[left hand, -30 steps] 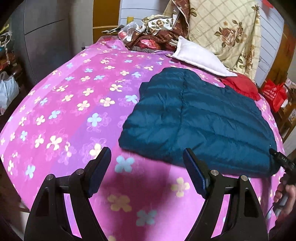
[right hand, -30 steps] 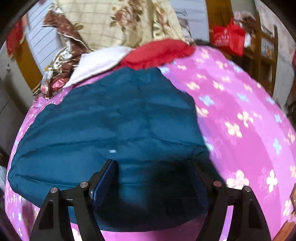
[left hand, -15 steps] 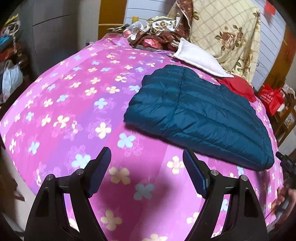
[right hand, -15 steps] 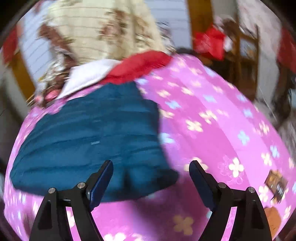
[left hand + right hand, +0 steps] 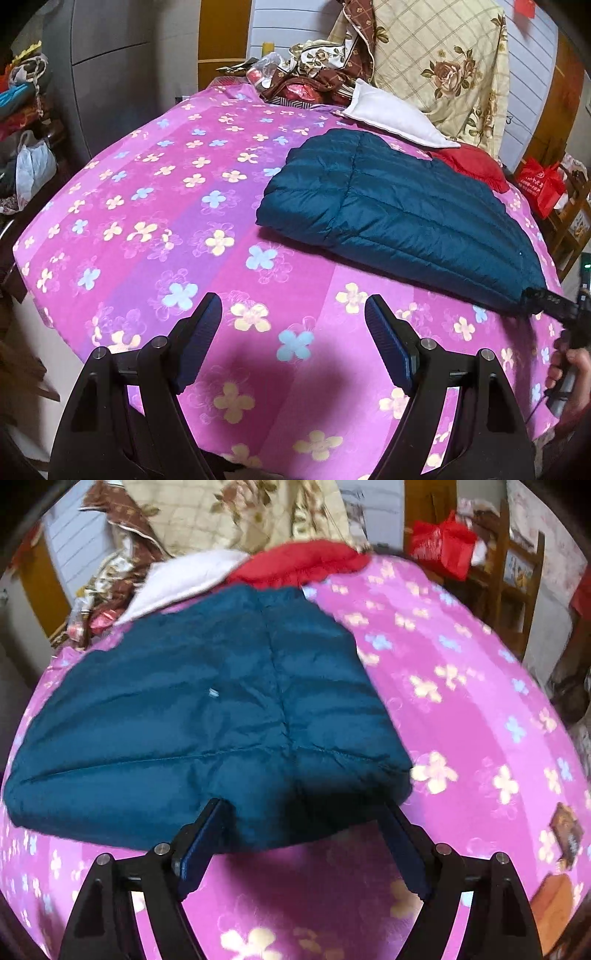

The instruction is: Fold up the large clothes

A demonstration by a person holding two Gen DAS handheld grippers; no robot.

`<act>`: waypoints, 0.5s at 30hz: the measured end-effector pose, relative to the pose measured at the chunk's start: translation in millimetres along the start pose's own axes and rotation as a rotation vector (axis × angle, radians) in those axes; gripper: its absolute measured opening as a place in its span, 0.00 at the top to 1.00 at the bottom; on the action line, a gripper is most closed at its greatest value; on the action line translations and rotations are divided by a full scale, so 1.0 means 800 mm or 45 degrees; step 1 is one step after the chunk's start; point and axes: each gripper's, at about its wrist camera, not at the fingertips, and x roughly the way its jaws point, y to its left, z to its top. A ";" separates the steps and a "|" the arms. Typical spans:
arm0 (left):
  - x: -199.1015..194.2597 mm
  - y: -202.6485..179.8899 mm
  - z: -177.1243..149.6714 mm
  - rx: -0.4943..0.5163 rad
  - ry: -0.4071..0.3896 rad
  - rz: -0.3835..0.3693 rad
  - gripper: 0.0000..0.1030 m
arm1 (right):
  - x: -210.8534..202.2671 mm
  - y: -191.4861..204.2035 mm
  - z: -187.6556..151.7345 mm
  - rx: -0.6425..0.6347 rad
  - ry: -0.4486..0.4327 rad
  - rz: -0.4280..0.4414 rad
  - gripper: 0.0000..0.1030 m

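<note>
A pink bedspread (image 5: 155, 206) with pale flower prints fills most of both views, smooth and bare across the left and bottom of the left wrist view, dropping off at its left edge. A quilted teal jacket (image 5: 399, 218), puffy and stitched in ribs, lies folded flat at centre right there, its near edge rounded. Past it at the upper right sit a white pillow (image 5: 391, 118) and a red cloth (image 5: 469, 162), touching the jacket's far edge. The left gripper (image 5: 293, 334) stands wide apart over bare bedspread, grasping nothing. The right gripper (image 5: 297, 843) is spread wide at the jacket's near hem, pads not pressing it, nothing held
</note>
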 end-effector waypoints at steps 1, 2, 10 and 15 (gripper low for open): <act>0.002 0.000 -0.001 0.000 0.001 0.002 0.22 | -0.011 0.004 -0.003 -0.016 -0.020 0.011 0.19; 0.004 0.000 -0.003 0.000 0.004 -0.001 0.22 | -0.020 0.009 -0.006 -0.024 -0.030 0.039 0.19; 0.054 -0.005 0.002 0.053 0.069 0.020 0.22 | -0.018 0.069 -0.050 -0.162 0.061 0.227 0.19; 0.108 0.003 0.014 0.070 0.139 0.093 0.22 | 0.014 0.050 -0.043 -0.167 0.066 0.065 0.19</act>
